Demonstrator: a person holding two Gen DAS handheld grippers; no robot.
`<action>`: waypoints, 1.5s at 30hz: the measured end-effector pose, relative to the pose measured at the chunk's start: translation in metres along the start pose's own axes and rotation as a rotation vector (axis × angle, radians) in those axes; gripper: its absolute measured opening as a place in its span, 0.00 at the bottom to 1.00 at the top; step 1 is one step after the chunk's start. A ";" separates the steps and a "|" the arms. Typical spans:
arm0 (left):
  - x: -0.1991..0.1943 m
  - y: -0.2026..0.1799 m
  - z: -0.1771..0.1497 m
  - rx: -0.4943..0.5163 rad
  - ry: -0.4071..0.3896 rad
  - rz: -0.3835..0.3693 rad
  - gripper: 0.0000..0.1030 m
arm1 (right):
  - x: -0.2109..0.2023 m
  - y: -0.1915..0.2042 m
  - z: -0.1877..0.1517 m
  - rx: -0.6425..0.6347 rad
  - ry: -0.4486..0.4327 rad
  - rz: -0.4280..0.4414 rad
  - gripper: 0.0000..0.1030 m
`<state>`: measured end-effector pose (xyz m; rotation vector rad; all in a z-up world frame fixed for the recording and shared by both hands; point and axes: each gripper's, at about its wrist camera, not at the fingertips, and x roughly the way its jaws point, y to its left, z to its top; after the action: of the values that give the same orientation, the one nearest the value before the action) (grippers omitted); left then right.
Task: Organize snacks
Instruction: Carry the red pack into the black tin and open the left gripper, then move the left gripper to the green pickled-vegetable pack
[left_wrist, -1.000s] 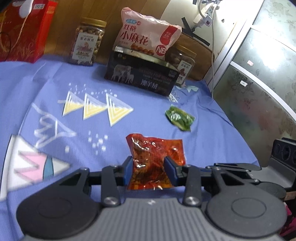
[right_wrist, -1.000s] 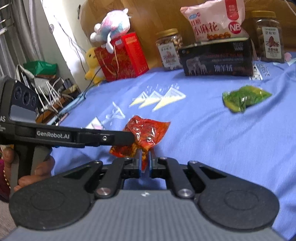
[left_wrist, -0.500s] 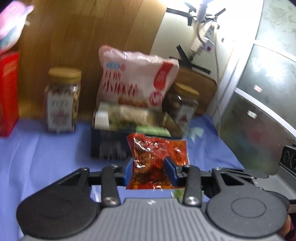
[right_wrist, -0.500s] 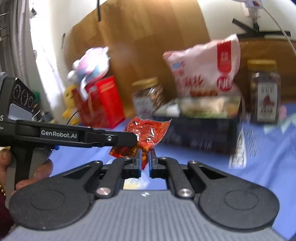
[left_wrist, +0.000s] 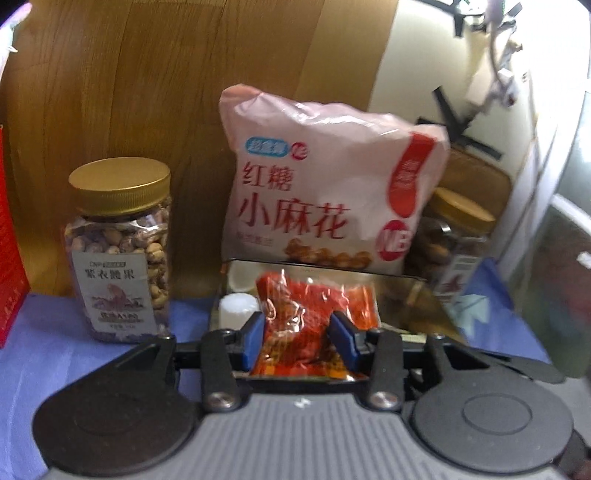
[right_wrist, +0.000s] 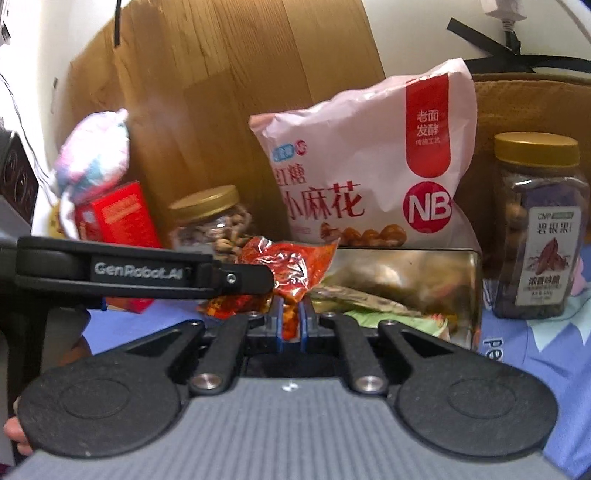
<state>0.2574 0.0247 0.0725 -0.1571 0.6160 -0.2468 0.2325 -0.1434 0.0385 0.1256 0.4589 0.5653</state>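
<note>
Pink snack bag (left_wrist: 332, 192) stands behind open metal tin (right_wrist: 436, 291) holding assorted packets. Gold-lidded jars (left_wrist: 120, 251) (right_wrist: 539, 236) hold nuts. Red snack packet (left_wrist: 310, 325), above the tin, is pinched by left gripper (left_wrist: 300, 338) and narrowly closed right gripper (right_wrist: 290, 321).

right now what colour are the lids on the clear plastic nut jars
Gold, on both clear plastic nut jars; clearest in the left wrist view.
</note>
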 end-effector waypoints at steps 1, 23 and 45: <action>0.004 0.000 -0.001 0.010 -0.002 0.017 0.39 | 0.003 -0.002 0.000 0.003 -0.001 -0.002 0.23; 0.020 0.022 -0.018 -0.094 0.085 0.115 0.50 | -0.034 -0.093 -0.015 0.350 -0.017 -0.119 0.49; -0.113 0.036 -0.089 -0.209 0.048 0.031 0.56 | -0.131 -0.085 -0.065 0.459 0.016 -0.024 0.56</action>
<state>0.1228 0.0838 0.0555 -0.3430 0.6908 -0.1565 0.1464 -0.2862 0.0107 0.5539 0.6003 0.4298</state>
